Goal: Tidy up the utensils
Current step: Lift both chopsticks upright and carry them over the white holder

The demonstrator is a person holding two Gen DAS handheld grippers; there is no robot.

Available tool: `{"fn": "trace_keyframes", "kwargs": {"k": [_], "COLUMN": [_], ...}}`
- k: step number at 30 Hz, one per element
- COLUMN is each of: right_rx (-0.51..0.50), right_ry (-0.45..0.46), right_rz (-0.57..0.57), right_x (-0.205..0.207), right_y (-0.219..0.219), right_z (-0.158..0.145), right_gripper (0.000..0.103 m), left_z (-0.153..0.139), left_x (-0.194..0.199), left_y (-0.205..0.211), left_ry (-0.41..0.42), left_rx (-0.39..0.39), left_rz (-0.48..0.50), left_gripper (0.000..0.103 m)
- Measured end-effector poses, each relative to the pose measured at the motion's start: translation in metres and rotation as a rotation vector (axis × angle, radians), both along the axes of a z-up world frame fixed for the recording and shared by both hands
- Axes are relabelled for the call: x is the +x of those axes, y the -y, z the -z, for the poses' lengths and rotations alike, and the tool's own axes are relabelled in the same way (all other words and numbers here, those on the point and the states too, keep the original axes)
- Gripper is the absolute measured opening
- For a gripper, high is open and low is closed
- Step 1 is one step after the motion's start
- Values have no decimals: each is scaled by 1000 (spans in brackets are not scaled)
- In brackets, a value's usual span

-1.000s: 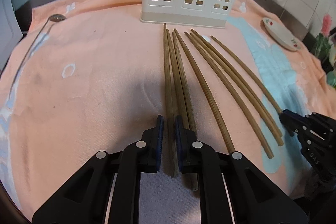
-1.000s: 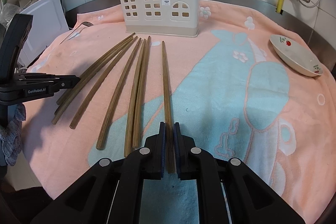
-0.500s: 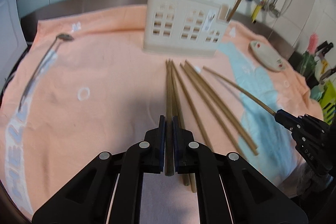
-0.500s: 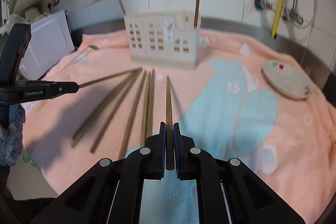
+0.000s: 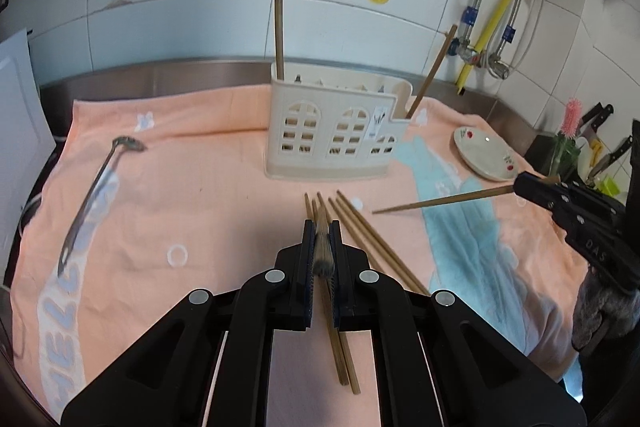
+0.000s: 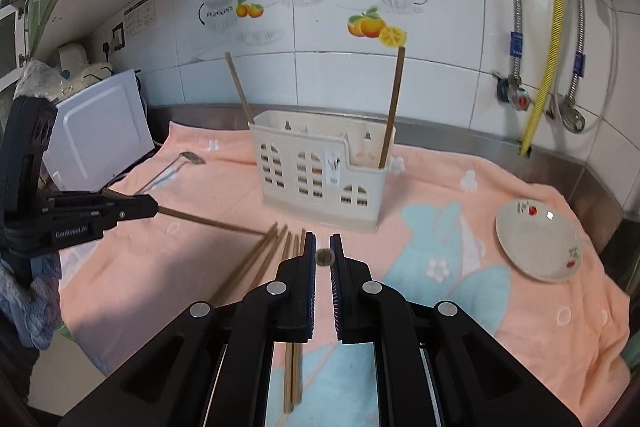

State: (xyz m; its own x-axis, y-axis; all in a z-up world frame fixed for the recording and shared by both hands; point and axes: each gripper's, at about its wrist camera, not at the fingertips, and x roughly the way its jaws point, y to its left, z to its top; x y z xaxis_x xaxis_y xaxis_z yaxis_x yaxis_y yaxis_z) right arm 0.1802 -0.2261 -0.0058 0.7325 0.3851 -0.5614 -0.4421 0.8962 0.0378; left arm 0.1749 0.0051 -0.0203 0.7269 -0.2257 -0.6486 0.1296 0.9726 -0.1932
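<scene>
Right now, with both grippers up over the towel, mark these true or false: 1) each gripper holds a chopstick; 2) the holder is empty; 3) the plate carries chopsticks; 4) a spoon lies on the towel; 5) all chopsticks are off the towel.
1) True: the left gripper and the right gripper are each shut on one chopstick, lifted clear.
2) False: the holder already has two chopsticks standing in it, one at each end.
3) False: the plate carries nothing.
4) True: the spoon lies on the towel, left of the holder.
5) False: several loose chopsticks lie in front of the holder.
</scene>
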Motion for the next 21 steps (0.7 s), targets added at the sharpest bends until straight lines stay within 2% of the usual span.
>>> {"fn": "trace_keyframes", "kwargs": {"k": [7, 15, 21], "right_rx": [12, 1, -11], "right_ry": [-7, 49, 84], "right_rz": [-6, 2, 13], "right_x": [29, 55, 70], "right_y": [-3, -5, -8], "right_z": [-42, -102, -131], "right_gripper": [7, 7, 7], "left_z": [-21, -45, -74], "left_x": [16, 37, 45], "left_y": [1, 1, 0], "left_ry": [20, 36, 82], "left_rx": [13, 12, 13], "left_rz": [27, 47, 56], "left_gripper": [5, 5, 5]}}
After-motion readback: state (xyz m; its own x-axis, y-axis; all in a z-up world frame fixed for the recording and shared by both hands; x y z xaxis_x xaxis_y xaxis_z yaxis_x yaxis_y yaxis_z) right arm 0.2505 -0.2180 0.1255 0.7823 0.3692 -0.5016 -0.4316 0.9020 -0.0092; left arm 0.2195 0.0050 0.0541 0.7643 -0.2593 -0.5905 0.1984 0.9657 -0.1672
